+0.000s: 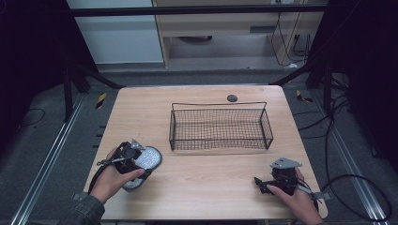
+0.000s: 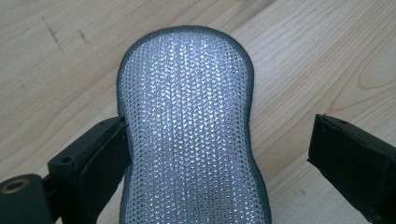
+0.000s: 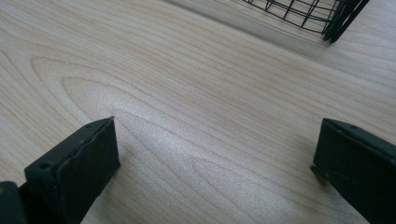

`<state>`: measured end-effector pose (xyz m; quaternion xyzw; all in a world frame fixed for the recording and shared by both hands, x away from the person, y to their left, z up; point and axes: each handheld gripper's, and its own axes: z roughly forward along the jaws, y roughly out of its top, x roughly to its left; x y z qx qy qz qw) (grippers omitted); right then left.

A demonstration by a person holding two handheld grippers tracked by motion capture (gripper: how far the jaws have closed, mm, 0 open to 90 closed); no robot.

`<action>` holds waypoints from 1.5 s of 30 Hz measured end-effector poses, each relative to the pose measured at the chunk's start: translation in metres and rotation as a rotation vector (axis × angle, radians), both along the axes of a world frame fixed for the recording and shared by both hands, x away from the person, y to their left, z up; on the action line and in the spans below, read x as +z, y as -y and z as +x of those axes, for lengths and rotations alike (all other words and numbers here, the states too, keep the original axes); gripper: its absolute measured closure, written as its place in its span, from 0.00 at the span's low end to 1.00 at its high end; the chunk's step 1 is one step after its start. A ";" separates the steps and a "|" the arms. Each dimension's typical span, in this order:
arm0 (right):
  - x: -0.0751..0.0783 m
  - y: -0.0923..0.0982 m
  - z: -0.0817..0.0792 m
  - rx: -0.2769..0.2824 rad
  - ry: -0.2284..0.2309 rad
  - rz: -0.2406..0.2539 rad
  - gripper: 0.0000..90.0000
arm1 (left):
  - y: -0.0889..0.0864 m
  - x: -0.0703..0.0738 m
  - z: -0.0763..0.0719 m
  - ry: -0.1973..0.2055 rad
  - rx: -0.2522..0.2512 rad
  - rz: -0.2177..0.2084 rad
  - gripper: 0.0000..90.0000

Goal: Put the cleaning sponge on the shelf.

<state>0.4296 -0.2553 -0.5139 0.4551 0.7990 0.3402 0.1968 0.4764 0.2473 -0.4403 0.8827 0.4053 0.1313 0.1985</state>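
scrub pad (image 2: 187, 135) near desk (image 1: 211, 187) left front corner | soft, light, flexible, likely grippy mesh | pinch narrow waist | left claw (image 2: 217, 140) open astride it, one jaw touching | right claw (image 3: 215, 154) open, empty

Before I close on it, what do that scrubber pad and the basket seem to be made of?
The scrubber pad looks like silvery metallic mesh fabric over a soft core, with a grey stitched rim; its weave glints. The basket looks like thin black-coated wire grid. The left hand-held gripper sits open around the pad.
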 end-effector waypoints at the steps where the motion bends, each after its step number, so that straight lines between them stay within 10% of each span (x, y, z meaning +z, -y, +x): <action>1: 0.000 0.000 0.000 0.000 0.000 0.000 0.00 | 0.000 -0.001 0.001 -0.001 0.004 0.002 0.05; 45: 0.000 0.000 0.000 -0.003 0.000 0.001 0.00 | -0.016 -0.040 0.024 -0.110 0.047 0.017 0.08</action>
